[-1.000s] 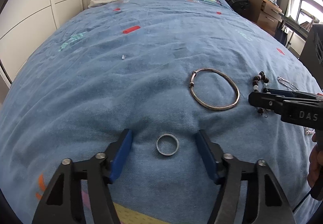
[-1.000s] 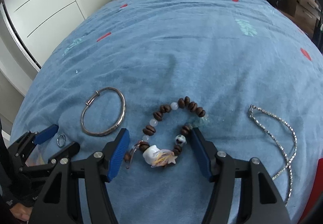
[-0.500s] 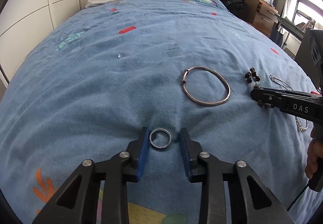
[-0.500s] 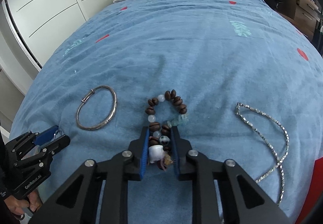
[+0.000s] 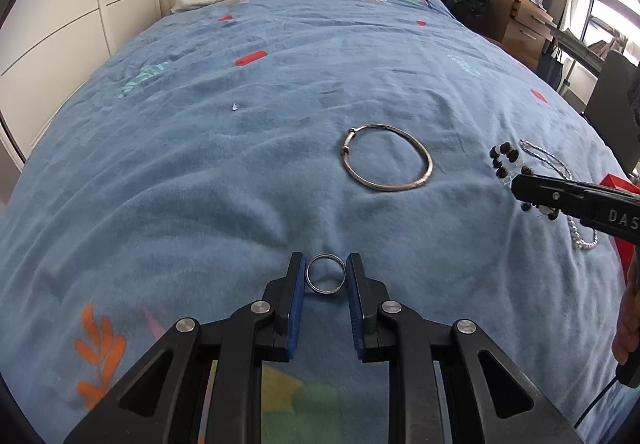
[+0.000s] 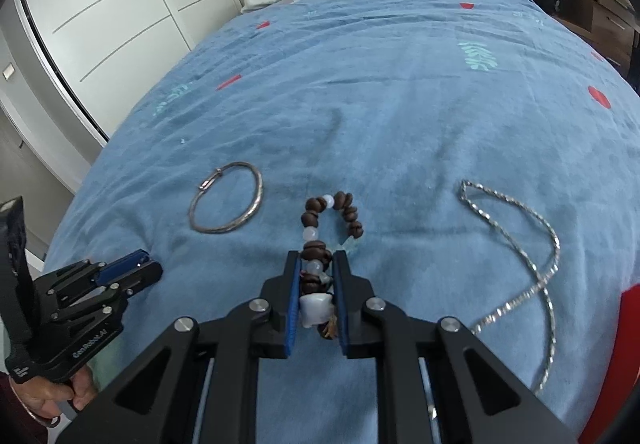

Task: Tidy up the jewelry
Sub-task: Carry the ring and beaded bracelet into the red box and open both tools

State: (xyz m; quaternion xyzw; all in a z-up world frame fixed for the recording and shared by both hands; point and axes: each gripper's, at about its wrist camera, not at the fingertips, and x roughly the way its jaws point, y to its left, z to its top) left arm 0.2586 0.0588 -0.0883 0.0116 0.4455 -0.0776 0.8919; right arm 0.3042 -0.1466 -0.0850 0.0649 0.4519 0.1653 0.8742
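Left wrist, left gripper (image 5: 325,278) clamping ring (image 5: 325,279), right gripper (image 6: 317,286) clamping bead bracelet (image 6: 331,218)

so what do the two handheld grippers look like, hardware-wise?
Both the left gripper and the right gripper are matte black linkage frames with silver pivot pins and blue pads on the fingers. Seen from the side, the right one carries white lettering that starts "DAS"; the rest is cut off. A black cable hangs below it. The left one's body reads "GenRobot.AI". A thin bangle shows at the person's left wrist.
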